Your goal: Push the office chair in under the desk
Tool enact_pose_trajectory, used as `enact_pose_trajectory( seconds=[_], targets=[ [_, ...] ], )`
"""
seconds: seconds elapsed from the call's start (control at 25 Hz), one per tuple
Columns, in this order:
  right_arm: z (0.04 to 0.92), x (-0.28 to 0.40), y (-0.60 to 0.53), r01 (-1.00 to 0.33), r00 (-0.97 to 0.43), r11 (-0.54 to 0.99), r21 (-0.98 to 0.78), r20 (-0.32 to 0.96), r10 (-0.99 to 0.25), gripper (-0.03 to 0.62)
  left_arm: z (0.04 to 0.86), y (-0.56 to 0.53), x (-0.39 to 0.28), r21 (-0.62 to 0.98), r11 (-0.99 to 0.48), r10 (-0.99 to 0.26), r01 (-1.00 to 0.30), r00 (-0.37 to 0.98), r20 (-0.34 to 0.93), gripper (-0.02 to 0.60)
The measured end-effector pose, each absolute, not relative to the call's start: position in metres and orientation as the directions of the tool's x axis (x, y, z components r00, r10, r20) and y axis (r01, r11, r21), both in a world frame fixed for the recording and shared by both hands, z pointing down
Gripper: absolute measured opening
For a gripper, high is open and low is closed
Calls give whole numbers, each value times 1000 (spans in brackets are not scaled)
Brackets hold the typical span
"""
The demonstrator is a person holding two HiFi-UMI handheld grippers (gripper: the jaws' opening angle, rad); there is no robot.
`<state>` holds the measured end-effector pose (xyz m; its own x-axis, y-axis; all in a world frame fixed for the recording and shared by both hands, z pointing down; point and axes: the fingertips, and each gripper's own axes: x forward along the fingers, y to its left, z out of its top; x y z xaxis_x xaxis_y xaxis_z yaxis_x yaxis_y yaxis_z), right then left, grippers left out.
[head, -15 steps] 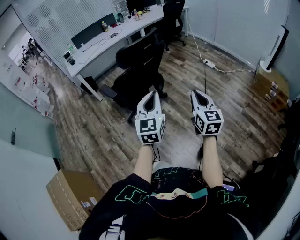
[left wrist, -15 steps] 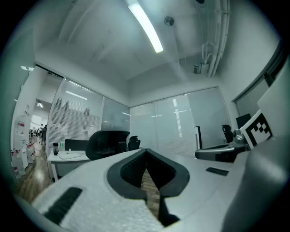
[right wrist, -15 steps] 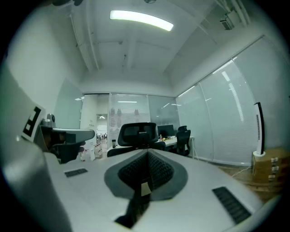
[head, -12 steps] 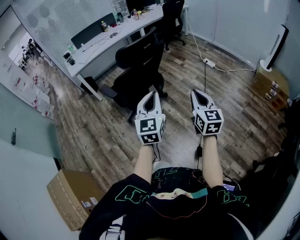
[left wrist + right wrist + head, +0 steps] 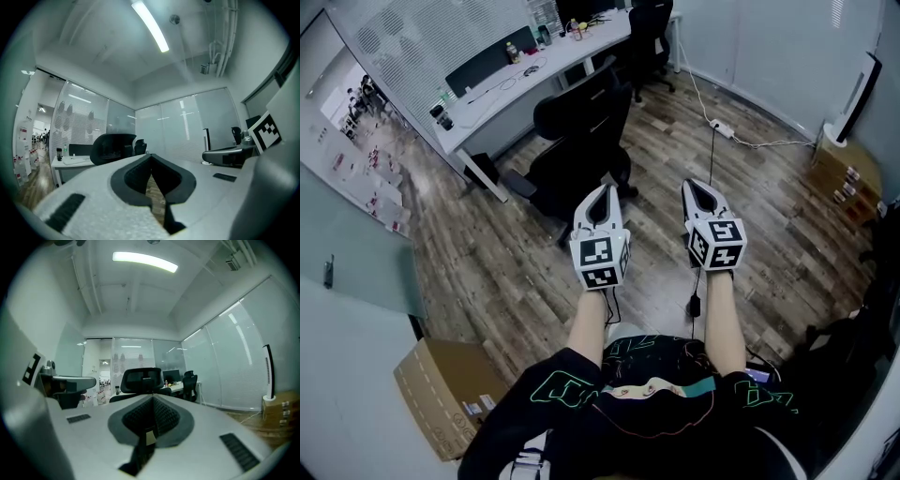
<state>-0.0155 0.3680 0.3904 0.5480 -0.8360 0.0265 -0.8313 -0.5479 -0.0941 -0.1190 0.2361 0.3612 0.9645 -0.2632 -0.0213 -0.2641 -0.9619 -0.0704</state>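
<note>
A black office chair (image 5: 578, 139) stands on the wood floor, pulled out from the long white desk (image 5: 525, 77), with its back toward me. The chair's headrest (image 5: 112, 146) shows over the left gripper's jaws, and its back (image 5: 140, 379) rises beyond the right gripper's jaws. My left gripper (image 5: 600, 192) is held out at chest height, short of the chair, its jaws shut with nothing between them. My right gripper (image 5: 698, 187) hangs beside it to the right, also shut and empty. Neither touches the chair.
A second black chair (image 5: 645, 37) sits at the desk's far end. Bottles and a monitor stand on the desk. A power strip (image 5: 719, 127) with cable lies on the floor at right. Cardboard boxes (image 5: 839, 173) stand at right, another box (image 5: 445, 394) at lower left.
The scene has shifted very slightly in the head view. Both grippers keep their places and stay shut.
</note>
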Motion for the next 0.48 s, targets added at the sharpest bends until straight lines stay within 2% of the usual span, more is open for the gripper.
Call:
enact_pose_trajectory(
  seconds=[0.48],
  targets=[
    [384, 2, 345, -850, 517, -515, -111, 3, -856, 5, 359, 214, -114, -103, -946, -309, -308, 951, -11, 9]
  ],
)
